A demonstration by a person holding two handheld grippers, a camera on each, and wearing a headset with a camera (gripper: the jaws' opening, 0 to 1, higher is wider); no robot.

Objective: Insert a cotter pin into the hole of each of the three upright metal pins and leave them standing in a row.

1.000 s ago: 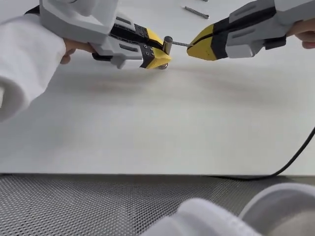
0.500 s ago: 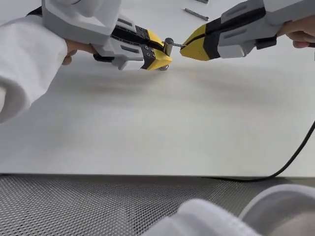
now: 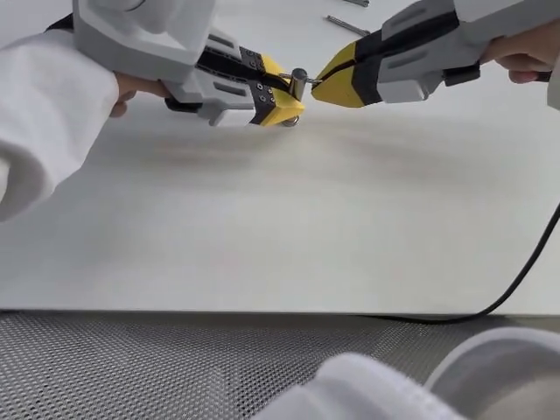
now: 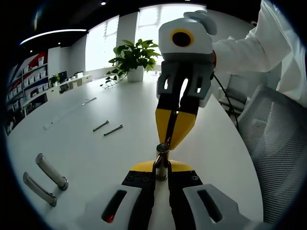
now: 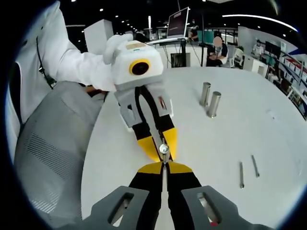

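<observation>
Left gripper (image 3: 287,98): fingers pinched on the lower part of an upright metal pin (image 3: 298,81), holding it at the far side of the white desk (image 3: 306,219). Its top stands clear of the yellow finger tips.

Right gripper (image 3: 322,79): fingers pressed together on a cotter pin (image 3: 311,80), its free end pointed at the pin's upper end from the opposite side. Only a short length shows between gripper and pin, and I cannot tell whether the tip has entered the hole.

Two more metal pins (image 5: 205,93) stand side by side further along the desk, near each other. Spare cotter pins (image 5: 241,175) lie flat, well apart from them.

Risks, as I judge them:
- If the tip is off the hole's axis, it rides round the pin's curved side and skids past.
- A sideways push from the right could twist the pin in the left fingers or tilt it, since the grip is low on the pin.
- The cotter pin is thin, so forcing it against the metal could bend its legs or swivel it in the pinch.
- Letting go early could topple the pin.

Writing: no brand, label or lettering can be read on the grippers, pins or desk.
</observation>
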